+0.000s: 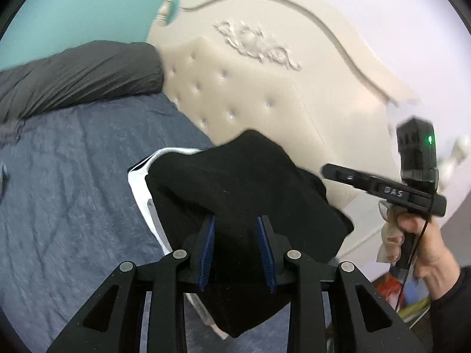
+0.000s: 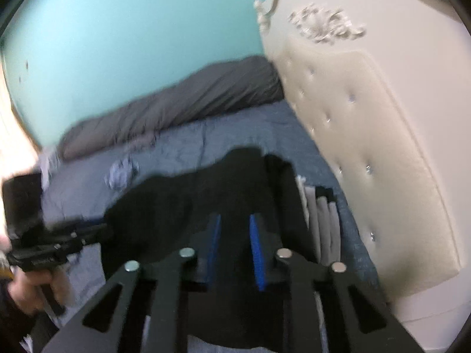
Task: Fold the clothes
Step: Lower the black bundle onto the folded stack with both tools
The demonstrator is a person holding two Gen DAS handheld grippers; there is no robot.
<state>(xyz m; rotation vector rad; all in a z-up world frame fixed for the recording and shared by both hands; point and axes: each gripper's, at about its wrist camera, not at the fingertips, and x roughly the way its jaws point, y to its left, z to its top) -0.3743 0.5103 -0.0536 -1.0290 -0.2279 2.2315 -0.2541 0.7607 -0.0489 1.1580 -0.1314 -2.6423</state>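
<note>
Black garment [image 1: 244,182] hides the left tongs' [image 1: 237,220] fingertips; the right wrist view is motion-blurred.

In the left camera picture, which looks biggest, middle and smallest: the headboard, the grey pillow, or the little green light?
1. Headboard, biggest as it looks.
2. Grey pillow.
3. Green light, a tiny dot.

The fisheye lens stretches things, so this is only how they look here.

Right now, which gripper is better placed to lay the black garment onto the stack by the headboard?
Probably the right gripper: it holds the black garment directly beside the folded stack at the headboard. The left gripper grips the far side.
</note>
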